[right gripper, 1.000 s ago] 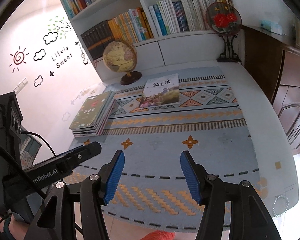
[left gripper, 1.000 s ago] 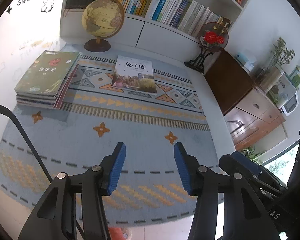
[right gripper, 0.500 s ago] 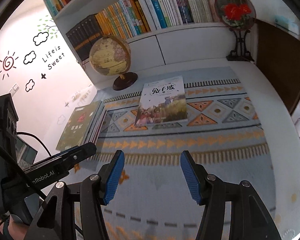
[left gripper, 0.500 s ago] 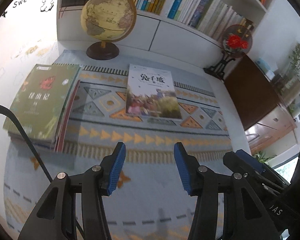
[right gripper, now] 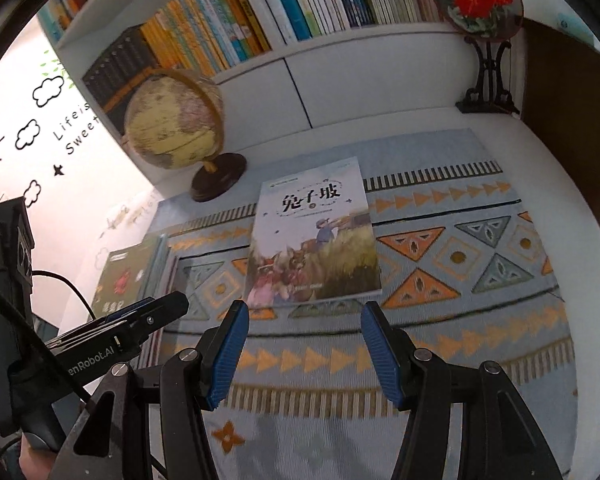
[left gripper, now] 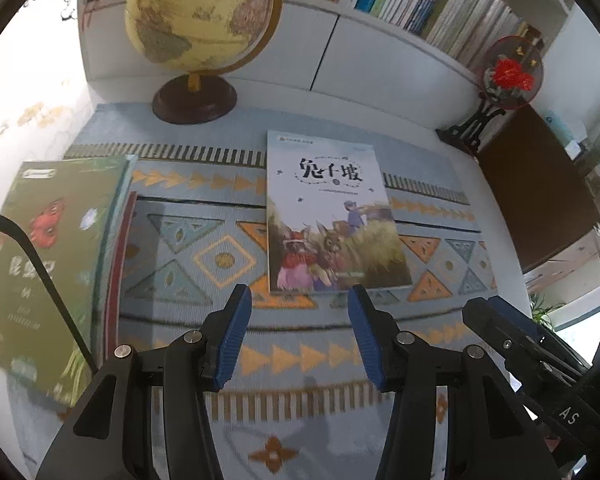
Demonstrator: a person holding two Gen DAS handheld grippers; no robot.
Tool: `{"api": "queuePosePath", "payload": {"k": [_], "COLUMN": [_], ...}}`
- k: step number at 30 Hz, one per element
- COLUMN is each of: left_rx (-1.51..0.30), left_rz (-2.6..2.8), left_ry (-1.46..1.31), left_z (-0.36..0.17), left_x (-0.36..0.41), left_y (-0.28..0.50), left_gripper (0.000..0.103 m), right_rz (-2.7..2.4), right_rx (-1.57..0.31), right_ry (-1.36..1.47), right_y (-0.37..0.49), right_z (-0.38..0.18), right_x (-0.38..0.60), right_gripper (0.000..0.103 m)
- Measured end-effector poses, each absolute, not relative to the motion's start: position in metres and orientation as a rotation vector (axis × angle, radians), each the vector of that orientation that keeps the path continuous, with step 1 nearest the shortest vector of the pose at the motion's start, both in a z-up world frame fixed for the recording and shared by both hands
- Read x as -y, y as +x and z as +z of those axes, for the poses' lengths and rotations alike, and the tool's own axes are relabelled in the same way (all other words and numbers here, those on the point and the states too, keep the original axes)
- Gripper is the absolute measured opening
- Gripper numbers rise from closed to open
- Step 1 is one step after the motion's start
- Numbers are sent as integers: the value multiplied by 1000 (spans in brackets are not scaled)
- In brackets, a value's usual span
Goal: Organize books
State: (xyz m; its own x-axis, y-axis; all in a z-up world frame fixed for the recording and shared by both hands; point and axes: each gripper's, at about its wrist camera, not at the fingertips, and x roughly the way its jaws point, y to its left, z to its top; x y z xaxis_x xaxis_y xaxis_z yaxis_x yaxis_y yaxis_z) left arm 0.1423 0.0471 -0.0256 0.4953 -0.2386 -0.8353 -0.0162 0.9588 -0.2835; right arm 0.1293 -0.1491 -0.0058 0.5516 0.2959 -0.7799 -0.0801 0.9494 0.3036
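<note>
Both grippers, left gripper (left gripper: 297, 334) and right gripper (right gripper: 303, 350), have advanced toward the book (left gripper: 329, 216) mid-rug (left gripper: 220, 320), jaws part-open and empty, ready for pickup

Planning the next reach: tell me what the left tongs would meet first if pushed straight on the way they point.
Probably the near edge of the single picture book lying flat on the patterned rug. The left tongs are open and empty, with nothing else in line. Depth is unclear, so they might touch rug just short of it.

Right gripper (right gripper: 300, 346) open, empty, just short of book (right gripper: 314, 236) flat on rug (right gripper: 480, 332); globe (right gripper: 174, 124) behind; book stack (right gripper: 132, 276) left; left gripper (right gripper: 156, 312) beside.
</note>
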Motion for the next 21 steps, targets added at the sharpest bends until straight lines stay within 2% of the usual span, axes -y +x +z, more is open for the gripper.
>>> {"api": "queuePosePath", "payload": {"k": [13, 21], "left_rx": [-1124, -1109], "left_rz": [-157, -161], "left_ry": [-263, -245], "left_z": [-94, -108], "left_x": [-41, -35], "left_y": [217, 234], "left_gripper": [48, 48], "right_rz": [133, 91], "right_rx": [-1106, -1141], "right_ry": [169, 99], "right_y": [215, 237], "right_z": [-71, -101], "right_x": [155, 156], "right_gripper": [56, 56]}}
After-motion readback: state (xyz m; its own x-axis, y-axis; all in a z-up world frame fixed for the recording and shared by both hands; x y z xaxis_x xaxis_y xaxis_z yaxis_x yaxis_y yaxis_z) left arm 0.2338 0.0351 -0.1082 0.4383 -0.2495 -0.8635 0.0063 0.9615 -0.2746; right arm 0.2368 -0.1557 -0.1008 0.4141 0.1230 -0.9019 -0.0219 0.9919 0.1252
